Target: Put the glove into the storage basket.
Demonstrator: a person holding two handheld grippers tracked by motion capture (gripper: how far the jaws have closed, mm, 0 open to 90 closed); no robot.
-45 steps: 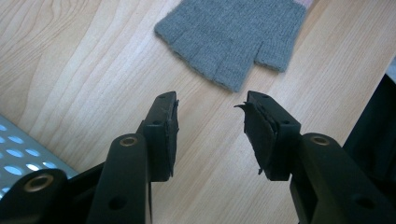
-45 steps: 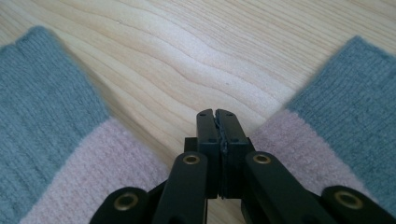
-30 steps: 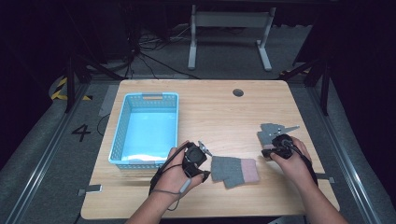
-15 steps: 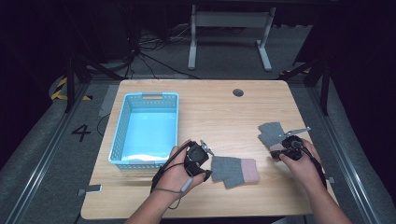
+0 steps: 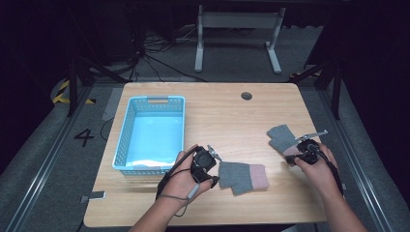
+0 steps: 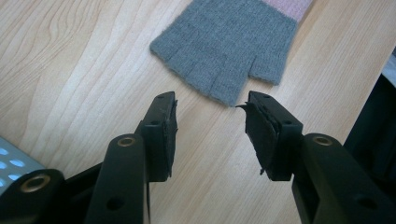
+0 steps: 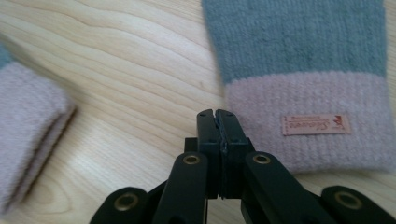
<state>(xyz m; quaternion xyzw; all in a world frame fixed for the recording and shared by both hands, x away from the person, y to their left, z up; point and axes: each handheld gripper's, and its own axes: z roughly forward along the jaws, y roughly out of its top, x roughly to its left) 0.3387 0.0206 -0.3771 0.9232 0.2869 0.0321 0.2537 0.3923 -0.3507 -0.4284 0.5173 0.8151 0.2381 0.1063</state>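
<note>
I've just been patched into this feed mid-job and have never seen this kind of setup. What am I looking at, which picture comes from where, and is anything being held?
There is no robot here: a person holds a hand-held claw in each hand. The high view looks down from above the person's side of the wooden table. The left claw is at its left, the right claw at its right. The other two pictures come from cameras riding on each claw, looking along its black jaws.

On the table lie a blue basket and two grey knitted gloves with pink cuffs. The near glove lies flat just ahead of the left claw, whose jaws stand open, holding nothing. The far glove lies by the right claw, whose jaws are shut with nothing visible between them, beside that glove's pink cuff.
</note>
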